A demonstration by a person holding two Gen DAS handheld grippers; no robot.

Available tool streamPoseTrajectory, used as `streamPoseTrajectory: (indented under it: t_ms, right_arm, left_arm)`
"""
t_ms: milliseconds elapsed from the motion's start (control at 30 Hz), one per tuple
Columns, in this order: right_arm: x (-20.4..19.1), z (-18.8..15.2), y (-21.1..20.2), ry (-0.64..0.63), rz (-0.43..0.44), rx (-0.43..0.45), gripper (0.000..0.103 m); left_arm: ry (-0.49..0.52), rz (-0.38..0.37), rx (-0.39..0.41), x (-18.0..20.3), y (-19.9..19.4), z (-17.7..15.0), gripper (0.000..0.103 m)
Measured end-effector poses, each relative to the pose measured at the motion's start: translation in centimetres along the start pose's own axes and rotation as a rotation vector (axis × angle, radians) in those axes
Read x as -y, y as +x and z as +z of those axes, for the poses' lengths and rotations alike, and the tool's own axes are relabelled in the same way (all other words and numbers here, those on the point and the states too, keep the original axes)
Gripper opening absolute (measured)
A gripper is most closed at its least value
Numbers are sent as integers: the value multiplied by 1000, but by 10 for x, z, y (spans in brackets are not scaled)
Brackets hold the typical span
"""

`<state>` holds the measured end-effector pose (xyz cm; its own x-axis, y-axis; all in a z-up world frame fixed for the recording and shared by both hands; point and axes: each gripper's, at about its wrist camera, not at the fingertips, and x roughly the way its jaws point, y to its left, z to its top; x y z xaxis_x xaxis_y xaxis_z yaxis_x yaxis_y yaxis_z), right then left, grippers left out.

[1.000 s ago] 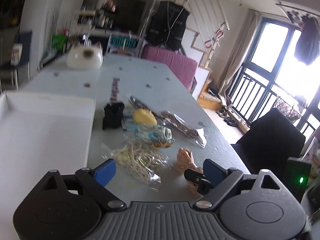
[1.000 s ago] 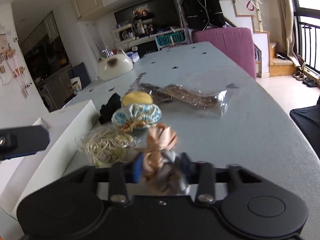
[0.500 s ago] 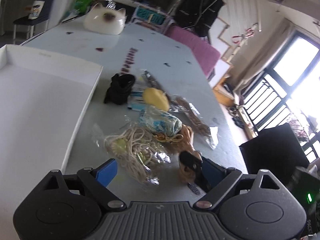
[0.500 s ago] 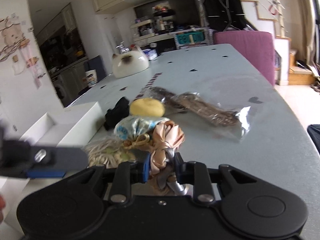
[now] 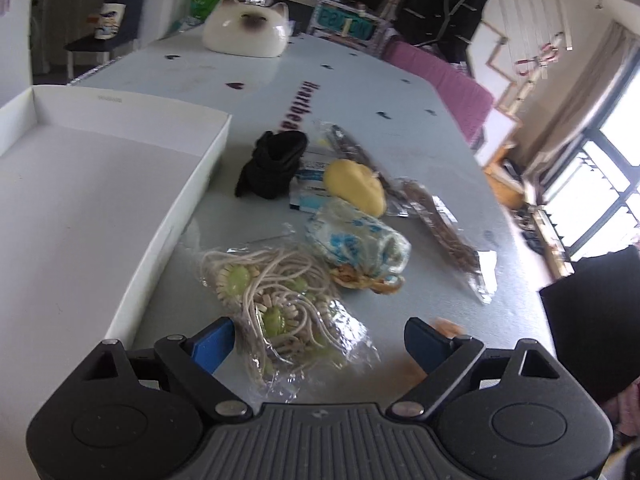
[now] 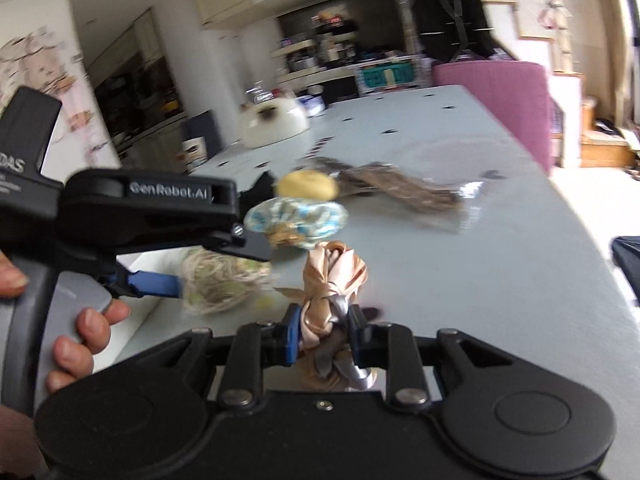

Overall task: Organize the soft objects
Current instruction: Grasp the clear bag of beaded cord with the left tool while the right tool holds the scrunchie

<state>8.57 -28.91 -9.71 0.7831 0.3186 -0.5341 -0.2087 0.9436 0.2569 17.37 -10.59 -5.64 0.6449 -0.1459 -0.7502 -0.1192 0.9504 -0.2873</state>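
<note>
My right gripper (image 6: 323,330) is shut on a peach and grey satin scrunchie (image 6: 334,276) and holds it above the table. My left gripper (image 5: 316,346) is open, its blue fingers either side of a clear bag of cream cord with green beads (image 5: 276,300). Beyond the bag lie a blue-and-white floral scrunchie (image 5: 358,244), a yellow soft piece (image 5: 354,188) and a black scrunchie (image 5: 274,164). The left gripper's body shows at the left of the right wrist view (image 6: 152,216). The white tray (image 5: 132,240) lies left of the pile.
A long clear packet with brown contents (image 5: 436,220) lies right of the pile. A flat blue-and-white packet (image 5: 310,188) lies under the yellow piece. A white cat-face dome (image 5: 245,26) stands at the table's far end. A black chair (image 5: 596,320) stands at the right edge.
My left gripper has moved forward over the cord bag. My right gripper has lifted the satin scrunchie and moved left, close behind the left gripper.
</note>
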Motion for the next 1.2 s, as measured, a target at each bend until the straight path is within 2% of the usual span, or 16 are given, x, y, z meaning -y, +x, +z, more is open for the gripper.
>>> streamPoseTrajectory:
  t_ms: [133, 233, 333, 533, 633, 800, 967, 1200]
  right_arm:
    - [7, -3, -7, 17, -53, 21, 25]
    - [10, -5, -11, 25, -66, 32, 25]
    - [12, -6, -13, 27, -76, 40, 25]
    - [12, -7, -18, 29, -88, 46, 25]
    - [11, -8, -20, 36, -88, 48, 25]
    - [5, -7, -22, 37, -100, 49, 25]
    - [-3, -9, -24, 39, -112, 56, 25]
    - [-13, -9, -34, 46, -130, 77, 25]
  left_arm:
    - [-58, 109, -13, 9, 15, 0, 97]
    - [-11, 201, 20, 20, 23, -2, 95]
    - [45, 246, 59, 25, 25, -8, 87]
    - [67, 230, 84, 24, 17, -16, 77]
    - [92, 215, 99, 23, 11, -21, 68]
    - [129, 169, 107, 17, 2, -27, 59]
    - [156, 115, 113, 7, -10, -35, 55]
    - [219, 46, 178, -1, -39, -43, 55]
